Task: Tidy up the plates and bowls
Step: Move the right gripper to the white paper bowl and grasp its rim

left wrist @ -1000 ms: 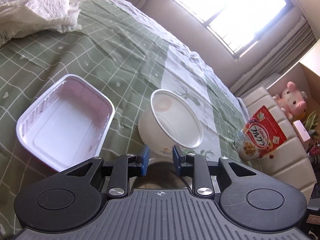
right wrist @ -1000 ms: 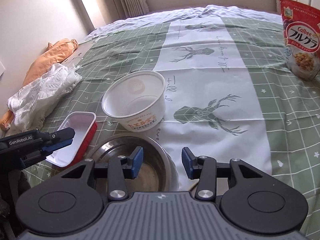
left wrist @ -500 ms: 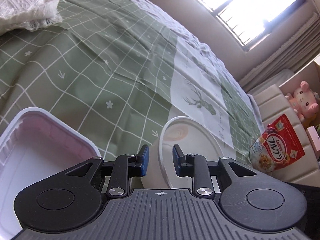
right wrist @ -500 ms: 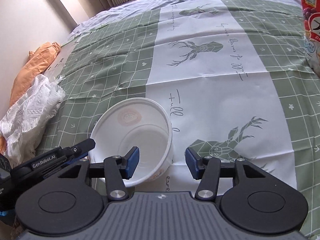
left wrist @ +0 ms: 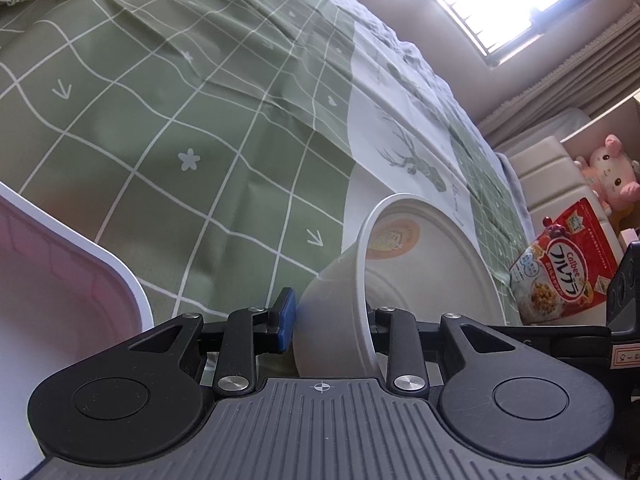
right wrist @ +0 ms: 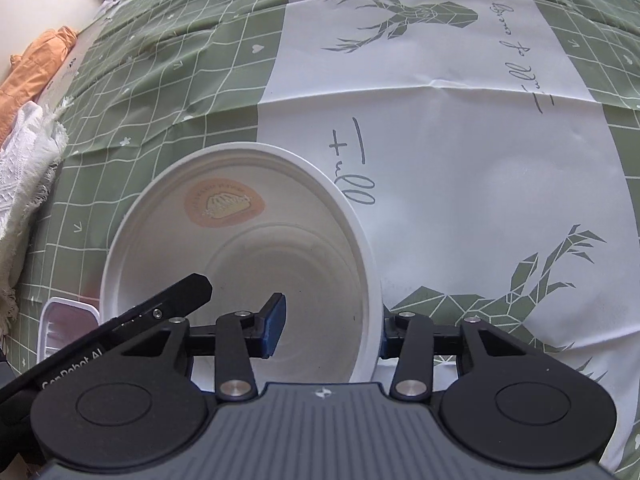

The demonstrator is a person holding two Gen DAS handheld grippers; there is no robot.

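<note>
— Where is the bowl?

— The white paper bowl (right wrist: 240,264) sits on the green-and-white checked cloth (right wrist: 460,168), partly on the white band with the deer print. An orange round mark shows on its inner wall. Both grippers straddle its rim from opposite sides.

— How do the fingers stand?

— The right gripper (right wrist: 328,330) has its fingers apart, one blue pad inside the bowl and the other outside the right-hand wall; the rim passes between them. The inside pad stands clear of the wall; whether the outer one touches it I cannot tell. The left gripper (left wrist: 330,320) also has the wall between its fingers: one blue pad just outside the bowl's side, the other hidden behind the rim on the inside. There is a gap between the visible pad and the bowl, so the fingers are apart, not clamped.

— What lies around it?

— A white rectangular tray (left wrist: 60,288) with a pinkish inside lies just beside the bowl, on the left gripper's side; in the right wrist view only a corner of it shows past the bowl. Further off, a red cereal bag (left wrist: 568,268) stands at the cloth's far edge, with a pink plush toy (left wrist: 608,176) behind it. A white lacy fabric (right wrist: 24,176) and an orange garment (right wrist: 36,64) lie along the other edge, well apart from the bowl.
</note>
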